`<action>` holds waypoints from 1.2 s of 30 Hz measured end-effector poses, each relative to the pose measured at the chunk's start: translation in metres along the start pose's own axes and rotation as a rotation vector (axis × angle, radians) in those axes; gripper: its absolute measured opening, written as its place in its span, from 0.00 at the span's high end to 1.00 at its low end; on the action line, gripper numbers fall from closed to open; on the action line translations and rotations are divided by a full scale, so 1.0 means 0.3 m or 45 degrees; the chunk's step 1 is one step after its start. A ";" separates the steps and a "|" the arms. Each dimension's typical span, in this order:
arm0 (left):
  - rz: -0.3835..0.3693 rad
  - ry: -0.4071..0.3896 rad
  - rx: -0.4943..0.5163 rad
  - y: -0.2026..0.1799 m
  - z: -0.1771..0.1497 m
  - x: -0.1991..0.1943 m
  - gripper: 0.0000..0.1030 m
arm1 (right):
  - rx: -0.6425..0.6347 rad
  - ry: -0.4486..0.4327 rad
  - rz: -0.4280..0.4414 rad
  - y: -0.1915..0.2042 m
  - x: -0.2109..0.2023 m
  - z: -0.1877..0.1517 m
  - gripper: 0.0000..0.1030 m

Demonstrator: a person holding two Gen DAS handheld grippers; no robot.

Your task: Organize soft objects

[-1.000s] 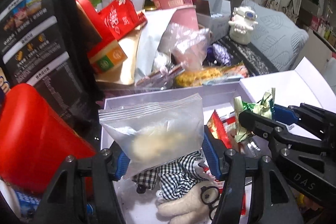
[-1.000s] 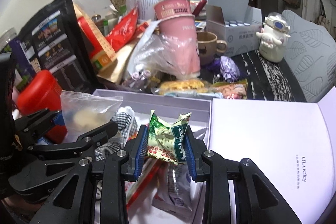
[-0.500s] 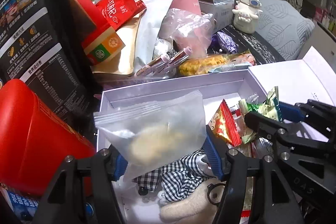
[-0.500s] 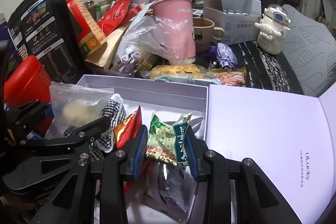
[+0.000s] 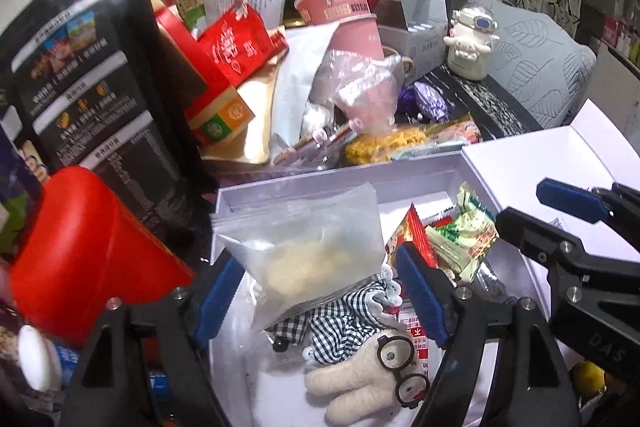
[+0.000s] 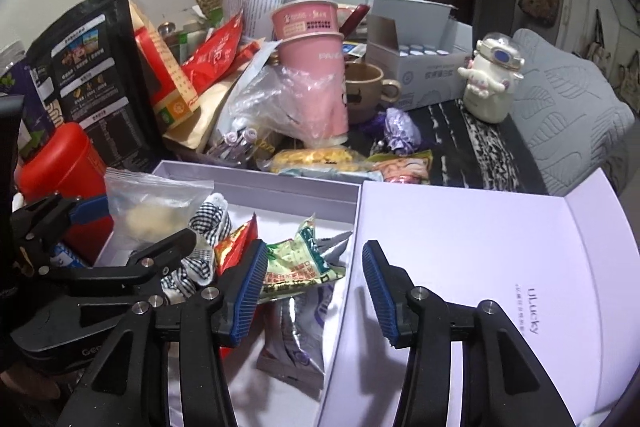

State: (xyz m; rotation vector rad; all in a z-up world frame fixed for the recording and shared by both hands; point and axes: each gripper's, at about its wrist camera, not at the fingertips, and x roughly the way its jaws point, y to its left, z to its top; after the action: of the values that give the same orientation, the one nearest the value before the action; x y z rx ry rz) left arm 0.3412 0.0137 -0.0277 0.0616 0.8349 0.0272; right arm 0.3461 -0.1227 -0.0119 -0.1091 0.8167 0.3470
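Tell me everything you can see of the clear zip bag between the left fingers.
The clear zip bag is thin, cloudy plastic with a ridged zip strip along its top edge, holding a pale yellowish, crumbly-looking lump low inside. It stands roughly upright, tilted, at the left end of the white box, its bottom resting on the checked cloth. The left gripper has just been opening; its blue fingers flank the bag without visibly pressing it.

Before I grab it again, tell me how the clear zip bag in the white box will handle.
The clear zip bag will probably be floppy: its thin film creases and leans on the checked cloth. It looks light, with only a small pale lump inside. The smooth plastic may slip between the left gripper pads, which stand open beside it.
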 end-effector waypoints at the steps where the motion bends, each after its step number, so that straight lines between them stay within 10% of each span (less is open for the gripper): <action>1: 0.002 -0.004 -0.003 0.002 0.007 -0.008 0.25 | 0.004 -0.005 0.001 -0.001 -0.007 0.000 0.52; 36: -0.045 -0.387 -0.034 0.047 -0.024 -0.633 0.25 | -0.005 -0.373 0.008 0.099 -0.581 -0.043 0.44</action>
State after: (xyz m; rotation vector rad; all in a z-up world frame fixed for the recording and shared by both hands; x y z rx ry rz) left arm 0.2084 0.0187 0.1088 0.0244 0.5312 -0.0043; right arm 0.2168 -0.1433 0.1076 -0.0573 0.5270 0.3610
